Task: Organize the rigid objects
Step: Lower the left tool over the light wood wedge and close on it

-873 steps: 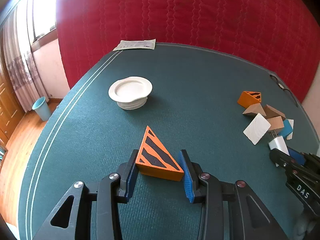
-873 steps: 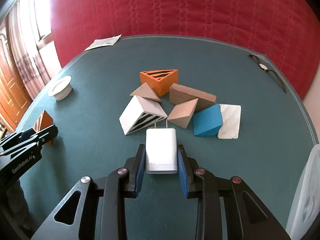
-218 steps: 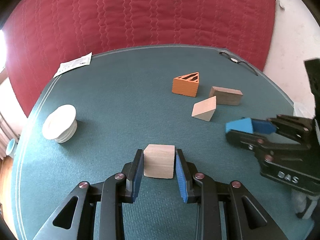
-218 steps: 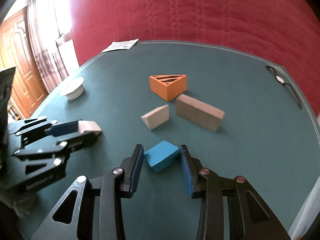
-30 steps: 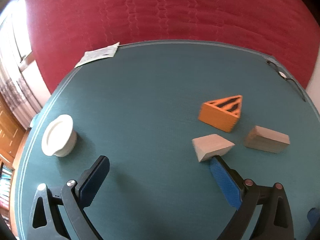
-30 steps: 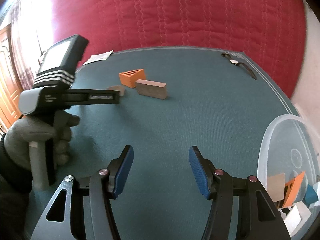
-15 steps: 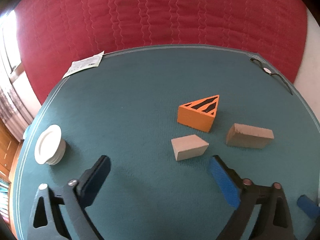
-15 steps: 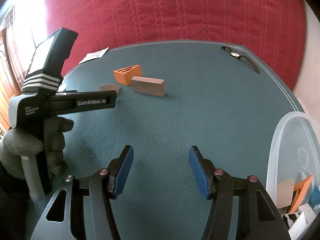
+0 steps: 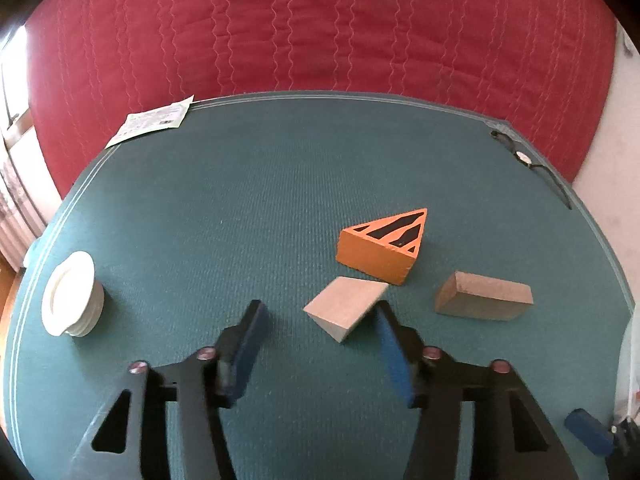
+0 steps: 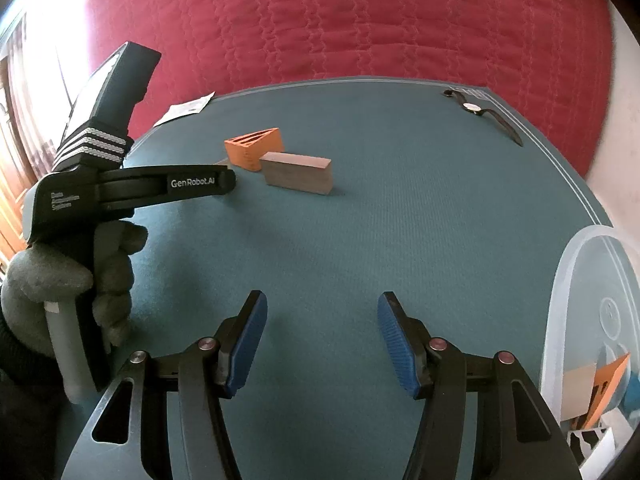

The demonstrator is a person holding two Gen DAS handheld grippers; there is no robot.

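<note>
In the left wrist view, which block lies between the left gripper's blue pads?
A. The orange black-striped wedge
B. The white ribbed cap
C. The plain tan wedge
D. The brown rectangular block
C: the plain tan wedge lies between the left gripper pads, its right corner at the right pad, a gap at the left one; the jaws have just been closing. The orange striped wedge sits just beyond it.

tan wooden wedge (image 9: 347, 312): lying on green table, near centre | orange wedge (image 9: 380, 246), black-striped top: just behind it, touching or nearly | brown rectangular block (image 9: 483, 297): flat, right of both, apart
</note>
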